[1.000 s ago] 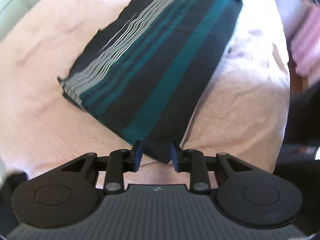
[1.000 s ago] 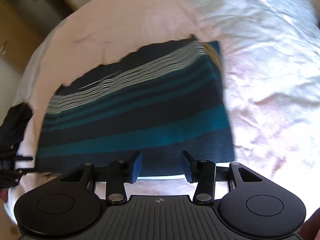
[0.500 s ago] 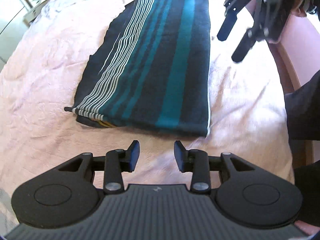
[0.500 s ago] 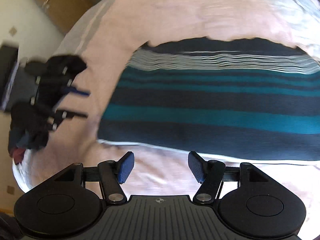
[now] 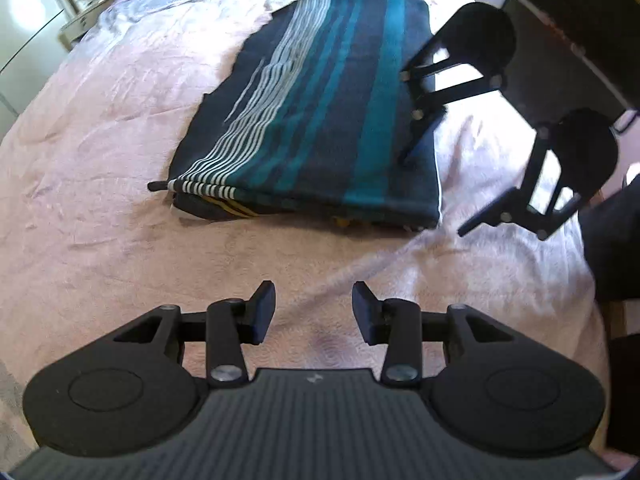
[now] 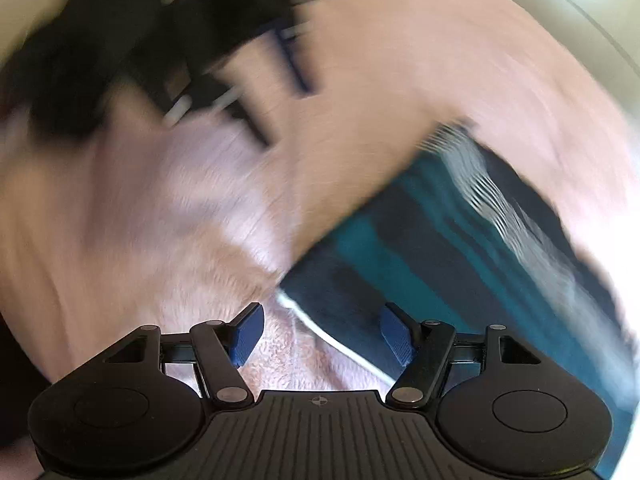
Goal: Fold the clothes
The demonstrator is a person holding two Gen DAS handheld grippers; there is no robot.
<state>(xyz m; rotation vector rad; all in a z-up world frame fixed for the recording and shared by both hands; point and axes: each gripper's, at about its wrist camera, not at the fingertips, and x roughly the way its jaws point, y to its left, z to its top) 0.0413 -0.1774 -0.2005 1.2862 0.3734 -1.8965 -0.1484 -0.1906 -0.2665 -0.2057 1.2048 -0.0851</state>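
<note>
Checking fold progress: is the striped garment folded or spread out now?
Folded. The striped garment lies as a compact rectangle on the pink bedspread, with stacked layers showing along its near edge. Neither gripper holds it.

Folded garment laid flat on bedspread. Left gripper held before garment's near edge, apart from it. Right gripper positioned over garment's corner.

A pink bedspread is covering the bed. A white cabinet is standing beyond its far left corner.
</note>
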